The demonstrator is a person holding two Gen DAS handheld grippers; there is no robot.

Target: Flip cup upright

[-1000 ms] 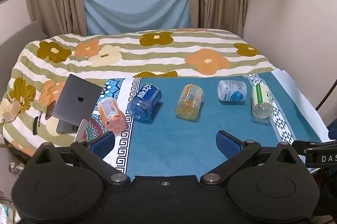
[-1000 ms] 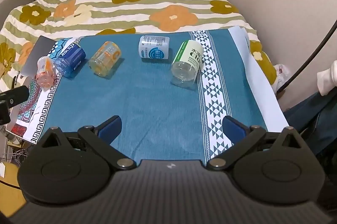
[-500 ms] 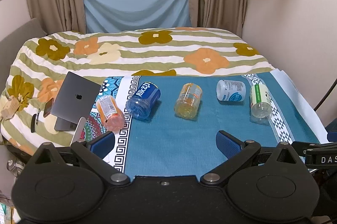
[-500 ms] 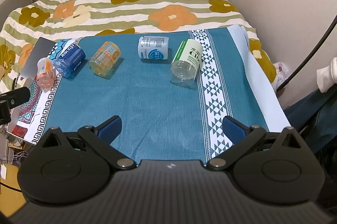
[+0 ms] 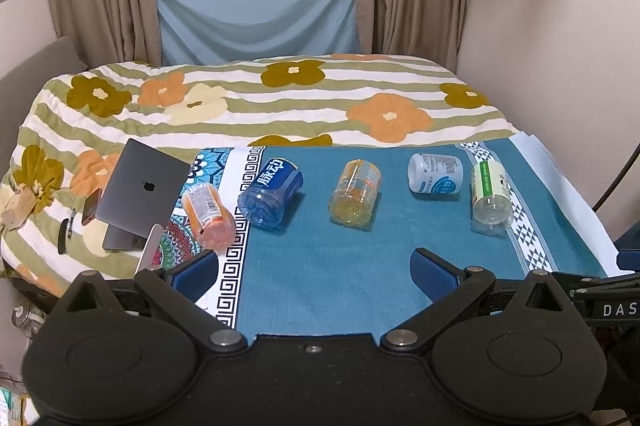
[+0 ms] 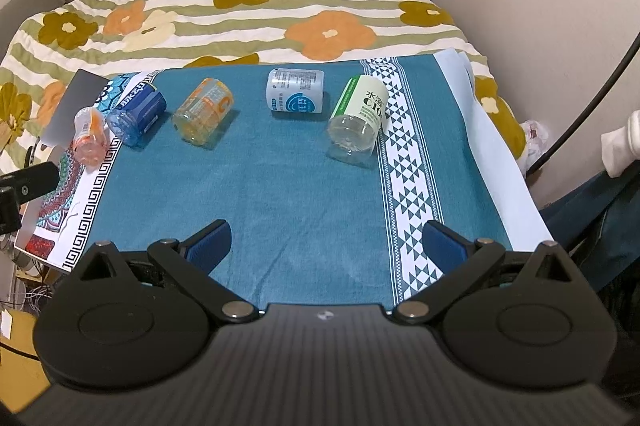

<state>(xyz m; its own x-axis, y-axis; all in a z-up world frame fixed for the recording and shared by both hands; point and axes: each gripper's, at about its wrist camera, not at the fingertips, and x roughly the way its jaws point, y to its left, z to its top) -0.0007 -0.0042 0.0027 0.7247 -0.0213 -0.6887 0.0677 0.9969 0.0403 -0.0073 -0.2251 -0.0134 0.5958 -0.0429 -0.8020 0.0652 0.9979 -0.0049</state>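
Several cut-bottle cups lie on their sides in a row on the blue cloth (image 5: 320, 266). From left to right: a pink-orange cup (image 5: 208, 212) (image 6: 89, 142), a blue cup (image 5: 270, 192) (image 6: 136, 114), a yellow-orange cup (image 5: 354, 198) (image 6: 202, 116), a white cup with a blue label (image 5: 435, 173) (image 6: 295, 96), and a clear cup with a green label (image 5: 490, 196) (image 6: 358, 120). My left gripper (image 5: 314, 272) is open and empty, near the cloth's front edge. My right gripper (image 6: 326, 244) is open and empty, in front of the row.
The cloth lies on a bed with a flowered striped blanket (image 5: 280, 106). A closed grey laptop (image 5: 138, 188) and a phone (image 5: 91, 205) lie left of the cups. A wall (image 6: 540, 6) stands to the right. Curtains hang behind the bed.
Both grippers have drawn back and up a little, so the cups sit slightly farther away. The jaws stay open. No cup has moved.
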